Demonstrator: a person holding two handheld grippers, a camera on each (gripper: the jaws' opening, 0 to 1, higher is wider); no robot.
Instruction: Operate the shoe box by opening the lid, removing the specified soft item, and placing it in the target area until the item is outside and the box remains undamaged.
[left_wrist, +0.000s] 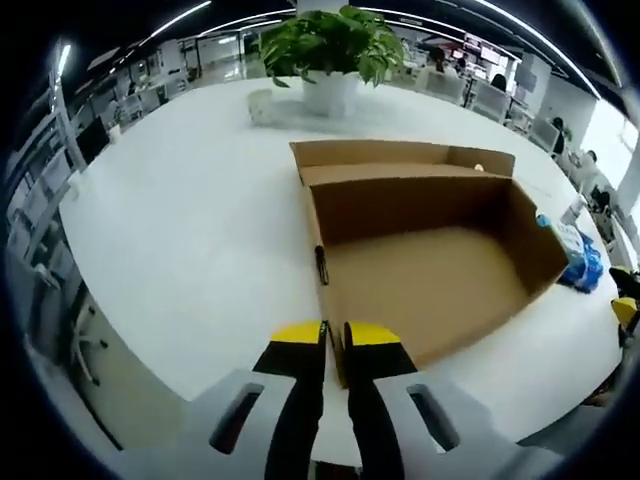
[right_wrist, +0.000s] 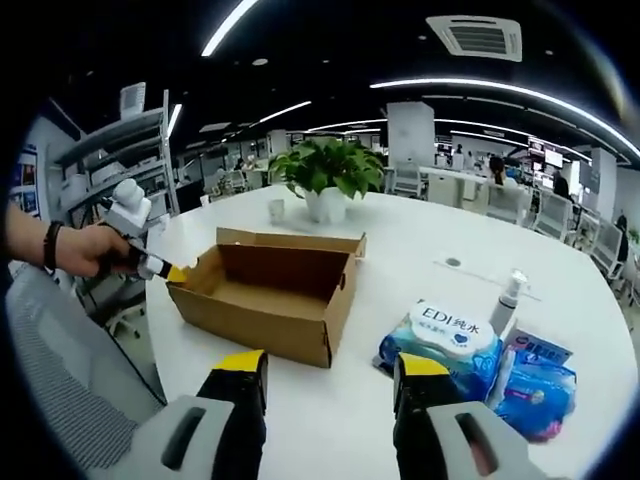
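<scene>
The brown cardboard shoe box (left_wrist: 430, 270) lies open on the white table, its lid flap (left_wrist: 400, 155) folded back on the far side and its inside bare. My left gripper (left_wrist: 335, 338) is shut on the box's near end wall, yellow tips on either side of the cardboard edge. From the right gripper view, the same box (right_wrist: 270, 300) sits ahead left, with a hand (right_wrist: 90, 250) holding the left gripper (right_wrist: 172, 272) at its left end. My right gripper (right_wrist: 332, 366) hangs open in front of the box, holding nothing. A soft blue wipes pack (right_wrist: 445, 345) lies on the table right of the box.
A second blue pack (right_wrist: 540, 385) and a spray bottle (right_wrist: 507, 300) sit beside the wipes, also seen as a blue pack (left_wrist: 578, 255). A potted plant (right_wrist: 325, 170) and small cup (right_wrist: 276, 210) stand behind the box. The table edge (left_wrist: 120, 330) runs close on the left.
</scene>
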